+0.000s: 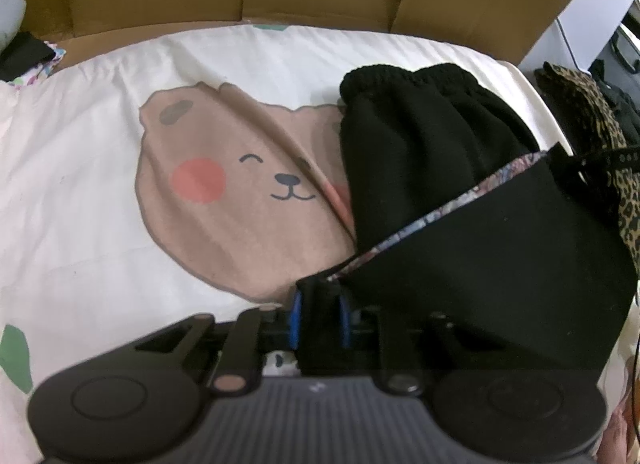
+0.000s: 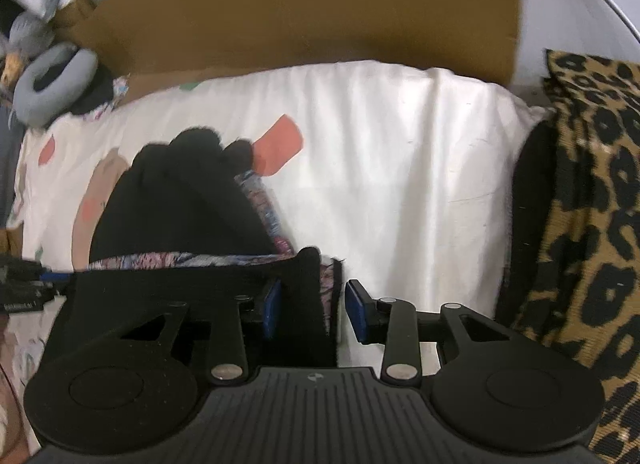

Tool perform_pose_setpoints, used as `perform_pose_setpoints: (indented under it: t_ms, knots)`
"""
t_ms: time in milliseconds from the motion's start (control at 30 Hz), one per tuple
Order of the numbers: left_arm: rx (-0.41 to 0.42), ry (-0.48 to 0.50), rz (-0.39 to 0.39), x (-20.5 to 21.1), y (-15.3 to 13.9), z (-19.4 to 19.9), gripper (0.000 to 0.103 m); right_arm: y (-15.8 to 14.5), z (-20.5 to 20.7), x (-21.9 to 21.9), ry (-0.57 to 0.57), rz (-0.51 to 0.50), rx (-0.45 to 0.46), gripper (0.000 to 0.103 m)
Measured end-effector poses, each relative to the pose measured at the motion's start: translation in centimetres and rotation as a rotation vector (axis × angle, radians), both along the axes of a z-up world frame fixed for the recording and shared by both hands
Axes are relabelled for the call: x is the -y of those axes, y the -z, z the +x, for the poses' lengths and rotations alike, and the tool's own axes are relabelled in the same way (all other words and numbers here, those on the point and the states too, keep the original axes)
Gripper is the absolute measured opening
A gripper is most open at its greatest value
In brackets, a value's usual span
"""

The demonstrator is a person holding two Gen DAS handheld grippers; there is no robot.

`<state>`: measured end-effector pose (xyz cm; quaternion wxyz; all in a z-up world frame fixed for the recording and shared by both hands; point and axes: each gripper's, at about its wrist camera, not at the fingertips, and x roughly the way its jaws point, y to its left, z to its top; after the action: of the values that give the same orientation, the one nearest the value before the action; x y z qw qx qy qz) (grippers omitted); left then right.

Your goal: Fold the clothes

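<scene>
The black garment [image 1: 432, 151] lay at the right of the left wrist frame, on the white bedding, its gathered ribbed band toward the top. A nearer fold was lifted up, showing a thin patterned lining edge [image 1: 424, 223]. In the right wrist frame it [image 2: 180, 199] filled the lower left.
</scene>
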<state>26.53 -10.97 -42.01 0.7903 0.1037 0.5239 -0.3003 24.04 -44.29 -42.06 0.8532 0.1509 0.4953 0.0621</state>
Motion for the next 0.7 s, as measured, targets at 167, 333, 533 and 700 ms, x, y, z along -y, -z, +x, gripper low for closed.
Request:
perform_pose_setpoints:
  t_ms: [167, 333, 533, 700]
  knots:
    - [0.003, 0.003, 0.001, 0.0, 0.1, 0.0, 0.020, 0.1, -0.1, 1.1, 0.032, 0.035, -0.001, 0.040]
    - [0.007, 0.007, 0.006, 0.1, 0.0, 0.0, 0.020, 1.2, 0.4, 0.4, 0.015, 0.028, -0.024, 0.039]
    - [0.013, 0.012, 0.009, 0.1, 0.1, 0.0, 0.021, 1.8, 0.9, -0.6, -0.015, -0.022, -0.030, 0.042]
    - [0.019, 0.016, 0.015, 0.2, 0.1, -0.1, 0.021, 2.0, 1.0, -1.6, -0.035, -0.070, -0.020, 0.044]
